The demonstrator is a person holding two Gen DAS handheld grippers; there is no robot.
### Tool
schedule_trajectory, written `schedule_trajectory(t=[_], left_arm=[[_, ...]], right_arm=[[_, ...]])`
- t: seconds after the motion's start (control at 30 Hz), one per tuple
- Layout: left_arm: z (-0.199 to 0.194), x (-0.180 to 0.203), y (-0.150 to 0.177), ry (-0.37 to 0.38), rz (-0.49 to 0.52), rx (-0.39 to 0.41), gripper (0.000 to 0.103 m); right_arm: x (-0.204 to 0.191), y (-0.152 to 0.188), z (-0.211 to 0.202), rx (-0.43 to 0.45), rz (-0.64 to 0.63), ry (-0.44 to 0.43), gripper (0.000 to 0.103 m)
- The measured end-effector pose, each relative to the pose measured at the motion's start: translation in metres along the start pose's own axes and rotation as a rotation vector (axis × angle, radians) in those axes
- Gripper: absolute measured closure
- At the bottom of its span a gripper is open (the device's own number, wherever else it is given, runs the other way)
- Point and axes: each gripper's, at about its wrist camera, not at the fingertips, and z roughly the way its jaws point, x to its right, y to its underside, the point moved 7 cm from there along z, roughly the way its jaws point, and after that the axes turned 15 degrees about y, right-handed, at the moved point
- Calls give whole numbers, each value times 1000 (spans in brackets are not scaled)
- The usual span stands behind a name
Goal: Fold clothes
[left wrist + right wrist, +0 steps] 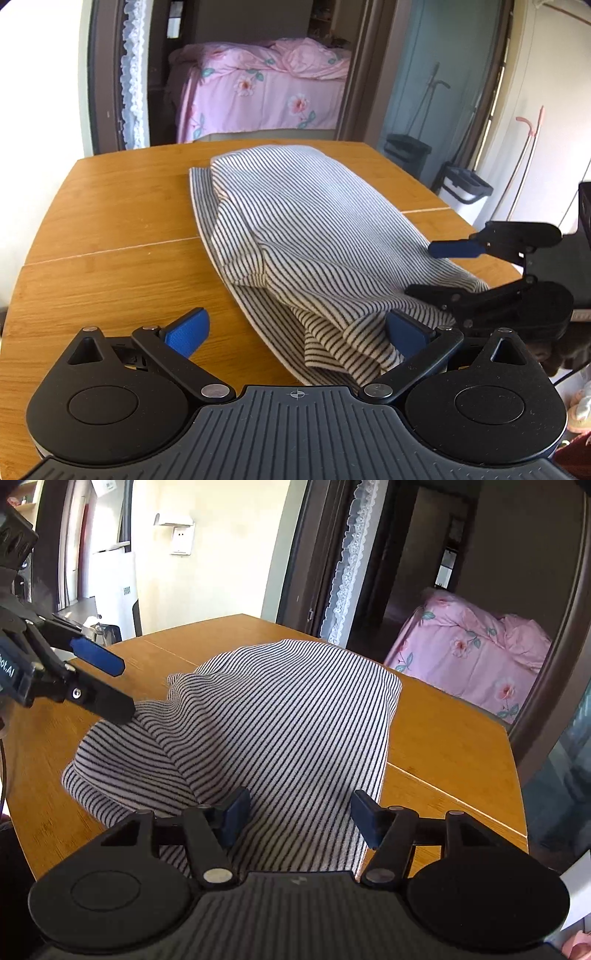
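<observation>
Striped garment [306, 229] lies loosely folded, perhaps in thirds, on the table [110, 221]; both tools [295, 332] [299, 812] gape, empty.

A wooden table [110, 229] with a warm bamboo grain carries the load; a thin pale seam runs across its top from about nine o'clock toward three o'clock in the left wrist view. Directly on it lies one striped garment [314, 236], white with narrow dark stripes, folded into a long bundle reaching from the twelve o'clock end down toward six o'clock. Its near end is bunched in loose layers. Bare wood shows at nine o'clock of the cloth.
</observation>
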Motion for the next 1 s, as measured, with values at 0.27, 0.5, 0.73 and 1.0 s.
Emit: schedule_trajectory(t=[0.27,0.5,0.73,1.0], left_arm=[[-37,-45,-19,-109,-82,184,0],[-35,-28,-29,-39,29,196,0],[-9,-37,-43,8,13,146,0],[19,-33,-41,43,187,-54,0]], right_arm=[[-53,-8,-37,100,-212,-206,18],[-74,-16,-8,149,-313,-148,22],[-31,-50,63,-5,25,-225,39],[34,-58,116,-240,540,-463,47]])
